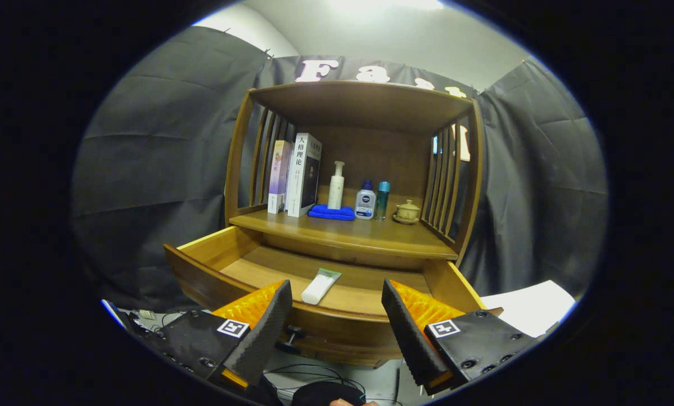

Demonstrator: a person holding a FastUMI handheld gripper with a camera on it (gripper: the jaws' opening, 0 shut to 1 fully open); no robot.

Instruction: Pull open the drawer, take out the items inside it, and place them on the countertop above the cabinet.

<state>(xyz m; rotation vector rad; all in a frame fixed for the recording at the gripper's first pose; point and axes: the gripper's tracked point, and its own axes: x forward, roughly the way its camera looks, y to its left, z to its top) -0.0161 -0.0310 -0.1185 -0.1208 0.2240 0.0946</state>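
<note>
The wooden cabinet's drawer [202,279] is pulled out toward me, its dark knob [292,337] on the front just inside my left finger. Inside lies a white tube with a green end [320,286], flat on the drawer floor, beyond and between my fingers. My gripper [337,330] is open, hovering just in front of the drawer's front panel with nothing between the fingers. Above the drawer is the countertop [342,232].
On the countertop stand two books [295,175], a white pump bottle [336,186], a folded blue cloth [331,212], a small white-and-blue bottle [365,201], a teal bottle [382,199] and a lidded cup on a saucer [407,212]. Slatted side walls flank the shelf. Cables [320,375] lie below.
</note>
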